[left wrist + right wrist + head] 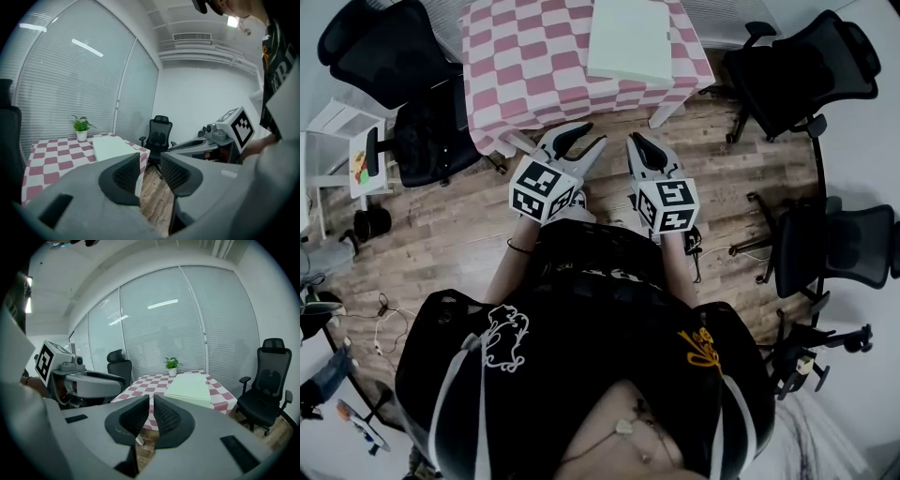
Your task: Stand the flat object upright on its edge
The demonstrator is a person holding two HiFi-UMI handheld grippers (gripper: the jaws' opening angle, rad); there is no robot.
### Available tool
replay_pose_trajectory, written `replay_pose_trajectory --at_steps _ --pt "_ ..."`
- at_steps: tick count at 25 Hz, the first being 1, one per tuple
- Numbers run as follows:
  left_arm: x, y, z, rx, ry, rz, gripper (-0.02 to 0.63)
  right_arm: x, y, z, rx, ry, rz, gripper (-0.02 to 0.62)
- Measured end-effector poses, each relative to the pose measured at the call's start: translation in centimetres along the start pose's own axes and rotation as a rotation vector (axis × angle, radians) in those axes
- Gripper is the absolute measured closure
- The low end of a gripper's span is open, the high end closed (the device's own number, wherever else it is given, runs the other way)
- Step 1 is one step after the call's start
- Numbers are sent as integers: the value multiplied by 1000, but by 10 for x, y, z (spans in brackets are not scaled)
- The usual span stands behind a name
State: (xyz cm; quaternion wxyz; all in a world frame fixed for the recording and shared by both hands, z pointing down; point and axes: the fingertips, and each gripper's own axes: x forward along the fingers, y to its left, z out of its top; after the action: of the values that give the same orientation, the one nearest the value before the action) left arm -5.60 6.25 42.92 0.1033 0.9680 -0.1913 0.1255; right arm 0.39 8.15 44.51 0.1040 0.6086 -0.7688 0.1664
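The left gripper (151, 172) is holding its jaws slightly apart with nothing between them; only floor is showing through the gap. The right gripper (151, 414) is holding its jaws clenched together, also empty. Both are pointing a little downward, side by side at the person's waist and well short of the surface (525, 56). This is probably a ready pose ahead of the reach. The board (628, 39) is lying flat on the checked cloth, close to the surface's near edge and toward its right corner. That is likely so the jaws can get at an edge to tip it up. A plant (172, 365) is standing at the far edge, well clear.
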Motion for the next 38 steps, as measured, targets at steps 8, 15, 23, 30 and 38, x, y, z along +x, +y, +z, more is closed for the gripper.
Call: replay_pose_trajectory --at_steps 8,15,23,30,38 --pt "-4 43 7 13 -6 -22 460 39 12 12 4 2 -22 561" --pt "-8 78 6 27 5 -44 461 66 22 14 11 17 -53 561" --pt "8 87 4 8 19 -87 460 75 3 15 27 32 -103 561" --pt "34 101 7 8 36 -80 462 94 -29 22 36 35 -104 561" --pt "87 142 21 -23 32 -15 460 143 -91 42 27 43 -52 561"
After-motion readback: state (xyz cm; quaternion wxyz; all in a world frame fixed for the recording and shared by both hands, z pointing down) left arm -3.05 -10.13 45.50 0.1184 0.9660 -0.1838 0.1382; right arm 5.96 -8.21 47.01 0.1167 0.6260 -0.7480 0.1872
